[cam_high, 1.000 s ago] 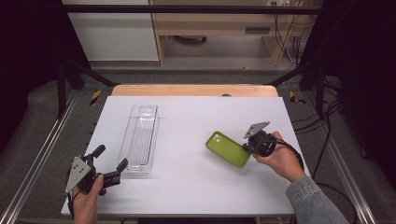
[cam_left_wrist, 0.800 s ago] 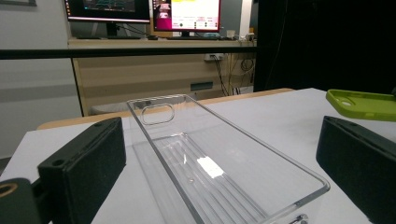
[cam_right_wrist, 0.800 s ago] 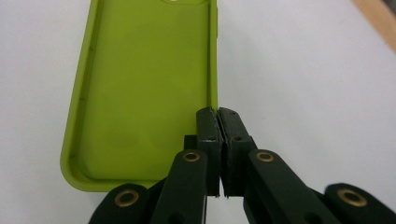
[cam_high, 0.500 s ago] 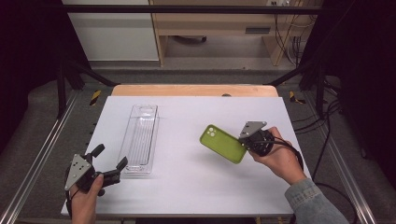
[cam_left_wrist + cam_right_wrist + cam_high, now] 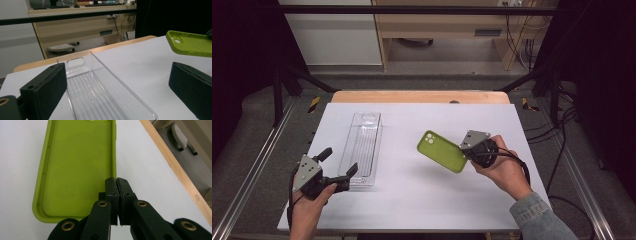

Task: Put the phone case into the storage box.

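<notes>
Two grippers: right gripper, jaws clamped on the green phone case's edge, has carried it leftward, nearer the clear tray, suggesting transfer underway; left gripper gapes empty beside the tray

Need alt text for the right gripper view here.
The right gripper, jaws shut, pinches the side rim of a green phone case, whose hollow inside faces the camera. Under it lies the white table, with its wooden edge at the right.
</notes>
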`<state>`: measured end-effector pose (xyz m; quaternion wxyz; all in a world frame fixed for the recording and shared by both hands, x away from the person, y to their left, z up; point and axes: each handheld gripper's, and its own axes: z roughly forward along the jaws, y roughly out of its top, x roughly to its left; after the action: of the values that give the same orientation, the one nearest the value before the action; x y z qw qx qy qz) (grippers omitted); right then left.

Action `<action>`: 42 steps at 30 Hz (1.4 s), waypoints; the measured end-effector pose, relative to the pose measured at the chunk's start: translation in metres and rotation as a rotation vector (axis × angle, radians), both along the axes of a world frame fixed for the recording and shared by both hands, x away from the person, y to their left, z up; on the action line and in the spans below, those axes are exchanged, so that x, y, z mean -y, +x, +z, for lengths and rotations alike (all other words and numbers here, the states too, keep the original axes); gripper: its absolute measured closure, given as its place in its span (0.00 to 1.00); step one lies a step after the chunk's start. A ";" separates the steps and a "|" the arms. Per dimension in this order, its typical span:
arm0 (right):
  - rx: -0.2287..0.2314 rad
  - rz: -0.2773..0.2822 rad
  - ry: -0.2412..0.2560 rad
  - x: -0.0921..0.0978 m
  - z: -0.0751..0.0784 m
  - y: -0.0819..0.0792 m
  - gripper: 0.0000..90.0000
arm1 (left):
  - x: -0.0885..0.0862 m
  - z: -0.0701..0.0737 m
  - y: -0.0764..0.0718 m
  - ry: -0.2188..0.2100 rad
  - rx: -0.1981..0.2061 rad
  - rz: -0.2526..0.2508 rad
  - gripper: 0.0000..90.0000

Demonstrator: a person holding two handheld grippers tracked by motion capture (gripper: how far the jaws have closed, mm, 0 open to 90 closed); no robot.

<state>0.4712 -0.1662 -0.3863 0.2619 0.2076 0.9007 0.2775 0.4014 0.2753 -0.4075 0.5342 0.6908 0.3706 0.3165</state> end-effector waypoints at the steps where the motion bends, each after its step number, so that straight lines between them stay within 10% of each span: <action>1: 0.003 -0.001 0.002 -0.001 0.000 -0.001 0.98 | 0.003 0.002 0.001 0.002 -0.003 -0.004 0.01; 42: 0.102 0.020 0.046 -0.037 0.002 -0.012 0.98 | 0.067 0.033 0.031 0.064 -0.060 -0.105 0.02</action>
<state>0.4593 -0.1296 -0.3846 0.2998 0.1900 0.8817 0.3108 0.4325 0.2084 -0.3746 0.5164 0.7352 0.3392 0.2788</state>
